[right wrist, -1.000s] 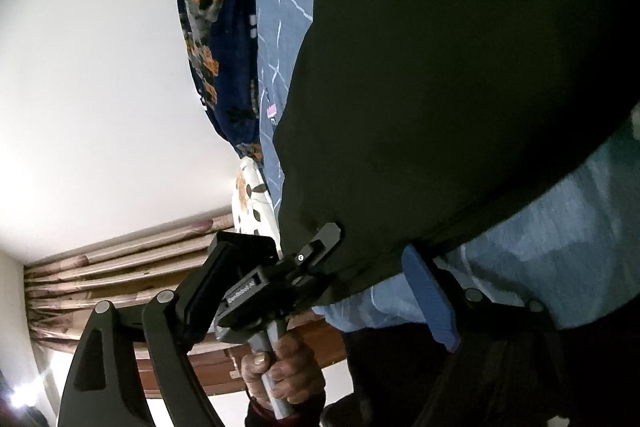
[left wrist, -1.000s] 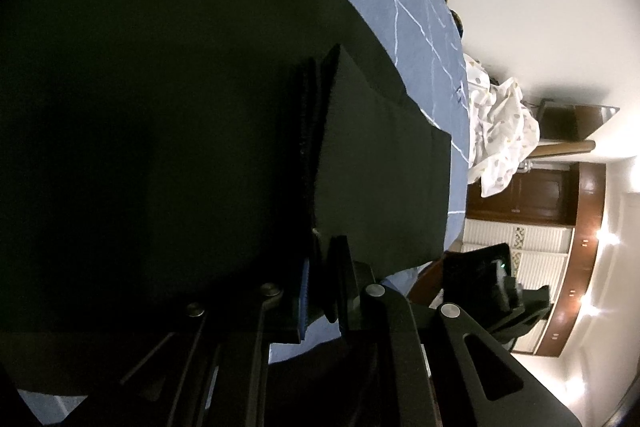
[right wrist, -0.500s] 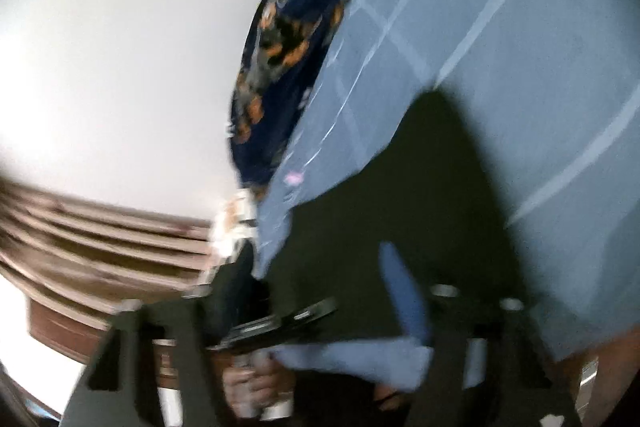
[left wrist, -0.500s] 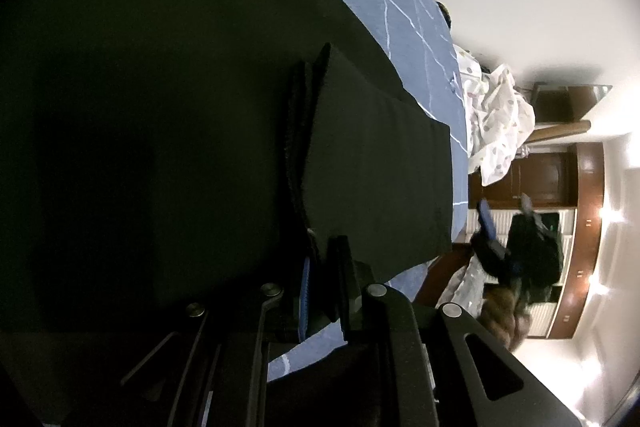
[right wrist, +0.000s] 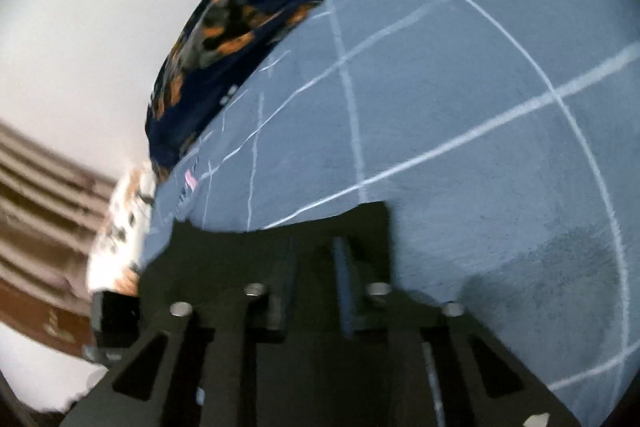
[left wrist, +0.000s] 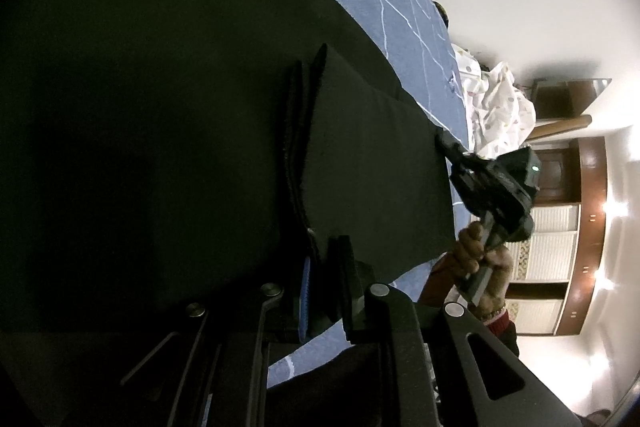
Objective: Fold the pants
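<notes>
The black pants (left wrist: 372, 171) lie on the blue bedsheet (left wrist: 400, 35), with a folded layer on top of the wider dark cloth. My left gripper (left wrist: 324, 259) is shut on the near edge of the folded pants. My right gripper (right wrist: 312, 255) shows in the left wrist view (left wrist: 448, 143) at the far corner of the fold, held by a hand. In the right wrist view its jaws stand close together over the black pants (right wrist: 280, 239); the blur hides whether cloth is pinched.
A dark blue floral blanket (right wrist: 240, 27) lies at the far edge of the bedsheet (right wrist: 480, 147). A white spotted cloth (left wrist: 500, 107) is heaped past the bed. Wooden cabinets (left wrist: 560, 211) and curtains (right wrist: 40, 195) stand by the walls.
My right gripper left the near hem of the pants, swung across, and now sits at the far corner of the fold. My left gripper has kept its hold.
</notes>
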The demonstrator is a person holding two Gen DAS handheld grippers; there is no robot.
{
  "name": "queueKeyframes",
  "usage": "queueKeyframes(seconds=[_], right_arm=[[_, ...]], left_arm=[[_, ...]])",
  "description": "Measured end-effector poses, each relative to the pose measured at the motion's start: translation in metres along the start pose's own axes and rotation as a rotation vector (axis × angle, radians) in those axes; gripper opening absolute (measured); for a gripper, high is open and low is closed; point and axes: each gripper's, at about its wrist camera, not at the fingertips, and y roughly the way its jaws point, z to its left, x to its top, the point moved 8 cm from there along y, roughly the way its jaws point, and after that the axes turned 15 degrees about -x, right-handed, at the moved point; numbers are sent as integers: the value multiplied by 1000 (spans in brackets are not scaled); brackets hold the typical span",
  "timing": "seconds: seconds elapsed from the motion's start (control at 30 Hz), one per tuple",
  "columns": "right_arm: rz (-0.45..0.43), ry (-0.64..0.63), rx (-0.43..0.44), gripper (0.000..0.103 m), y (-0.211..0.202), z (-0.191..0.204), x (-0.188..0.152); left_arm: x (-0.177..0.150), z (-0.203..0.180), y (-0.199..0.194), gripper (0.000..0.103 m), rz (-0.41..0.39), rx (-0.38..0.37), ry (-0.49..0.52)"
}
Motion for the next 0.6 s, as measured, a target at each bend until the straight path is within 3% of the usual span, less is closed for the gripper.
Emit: queueKeyframes(seconds=[0.07,0.3,0.37,0.4,0.6], right_arm=[[22,85,85,0,3,-10,1],[22,171,162,0,1,-22,10],[-14,114,128,0,-9,-14,9],[-39,69,135,11,-18,-7,7],[-28,-136,197,11,-52,22,-39]], left_arm=[[0,0,0,16,-3,2,-4],[-1,-1,2,16,-6,16,0],[-2,-2,2,16,-5,25,4],[-2,-2,2,16,-6,28,4],[-1,-2,3,16,-11,29,-4]])
